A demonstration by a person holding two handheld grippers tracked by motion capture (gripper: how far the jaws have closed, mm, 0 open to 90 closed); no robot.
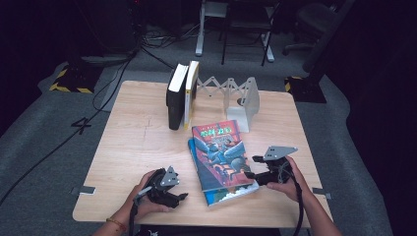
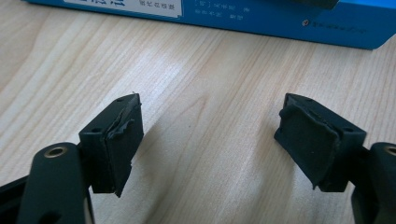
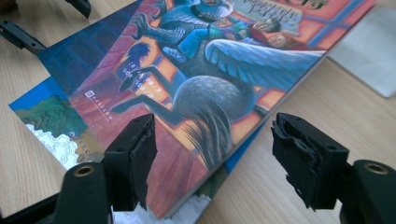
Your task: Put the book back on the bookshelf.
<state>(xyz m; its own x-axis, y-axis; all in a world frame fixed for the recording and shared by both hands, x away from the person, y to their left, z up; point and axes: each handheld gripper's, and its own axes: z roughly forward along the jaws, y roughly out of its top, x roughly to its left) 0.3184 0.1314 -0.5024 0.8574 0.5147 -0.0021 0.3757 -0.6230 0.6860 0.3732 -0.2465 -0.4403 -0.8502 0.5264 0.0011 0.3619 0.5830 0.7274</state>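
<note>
High view: white accordion-style expanding book rack (image 1: 231, 93) at the table's far side holds two upright books (image 1: 182, 95) at its left end, rest of the rack free; red illustrated paperback (image 1: 220, 153) lies askew on a blue-covered book (image 1: 231, 195) near the pale wooden table (image 1: 137, 142) front edge, left gripper (image 1: 178, 196) just beside them, bare tabletop to its left. Left gripper view: jaws wide open over bare wood, nothing between, blue-covered book's edge ahead. Right gripper view: right gripper (image 3: 212, 156) jaws open astride the red paperback's near corner, pads not pressing, clear wood to the right.
</note>
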